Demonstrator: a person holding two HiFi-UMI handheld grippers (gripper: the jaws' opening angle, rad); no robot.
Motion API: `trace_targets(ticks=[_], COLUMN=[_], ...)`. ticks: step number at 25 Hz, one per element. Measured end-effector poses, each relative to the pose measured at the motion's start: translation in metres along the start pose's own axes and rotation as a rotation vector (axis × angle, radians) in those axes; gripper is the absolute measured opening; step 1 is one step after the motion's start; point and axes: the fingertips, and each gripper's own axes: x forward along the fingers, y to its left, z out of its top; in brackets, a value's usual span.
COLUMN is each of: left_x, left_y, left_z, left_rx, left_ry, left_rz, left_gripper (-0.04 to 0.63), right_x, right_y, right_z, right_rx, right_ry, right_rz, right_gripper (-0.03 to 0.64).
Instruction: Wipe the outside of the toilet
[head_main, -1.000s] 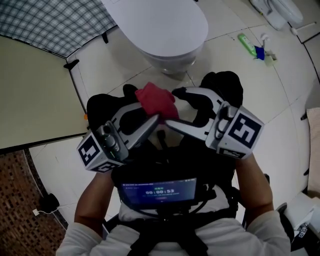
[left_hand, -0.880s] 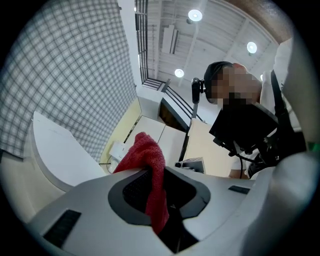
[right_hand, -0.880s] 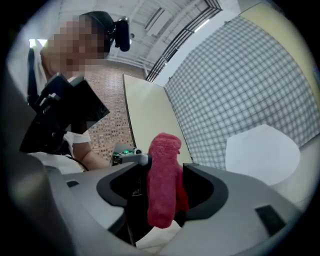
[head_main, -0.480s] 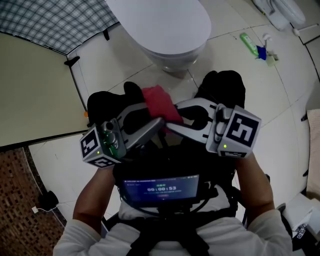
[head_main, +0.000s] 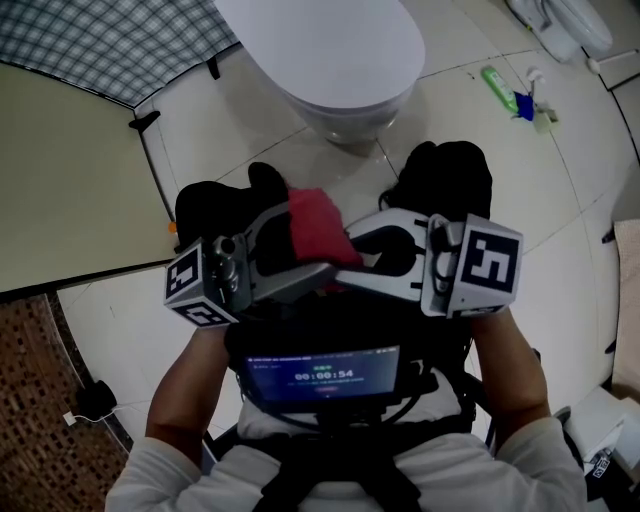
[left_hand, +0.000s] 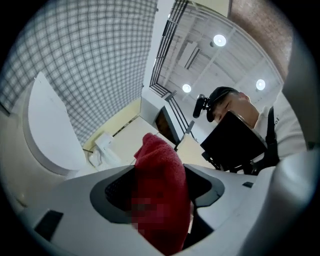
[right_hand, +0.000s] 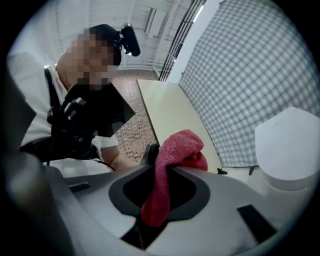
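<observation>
The white toilet (head_main: 320, 50) stands on the tiled floor ahead of me; it also shows as the toilet (left_hand: 47, 130) at the left of the left gripper view and the toilet (right_hand: 290, 145) at the right of the right gripper view. A red cloth (head_main: 318, 228) hangs between both grippers at chest height. My right gripper (head_main: 348, 252) has just been closing and is shut on the red cloth (right_hand: 172, 155). My left gripper (head_main: 308, 240) has just been opening; its jaws stand wide, with the red cloth (left_hand: 160, 170) loose between them.
A green bottle (head_main: 493, 86) and a small blue item (head_main: 518, 104) lie on the floor right of the toilet. A checked cloth (head_main: 110, 40) and a beige panel (head_main: 70, 180) are at the left. A chest device with a screen (head_main: 320, 378) sits below the grippers.
The right jaws closed onto the red cloth while the left jaws spread apart and rolled. Both grippers drew slightly closer together; the cloth stayed between them.
</observation>
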Motion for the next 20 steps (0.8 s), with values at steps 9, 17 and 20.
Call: trace_targets(ticks=[9, 17, 20], left_x=[-0.004, -0.018, -0.019], left_y=[0.003, 0.017, 0.02], left_z=[0.002, 0.007, 0.006], left_rx=[0.082, 0.138, 0.157], left_ry=[0.021, 0.039, 0.055], left_rz=[0.043, 0.141, 0.157], left_gripper=[0.096, 0.089, 0.089], right_x=[0.014, -0.007, -0.019], right_y=[-0.006, -0.04, -0.054], right_z=[-0.015, 0.001, 0.008], right_rx=[-0.027, -0.03, -0.009], right_ry=[0.074, -0.011, -0.053], right_rz=[-0.067, -0.266, -0.354], right_gripper=[0.194, 0.245, 0.232])
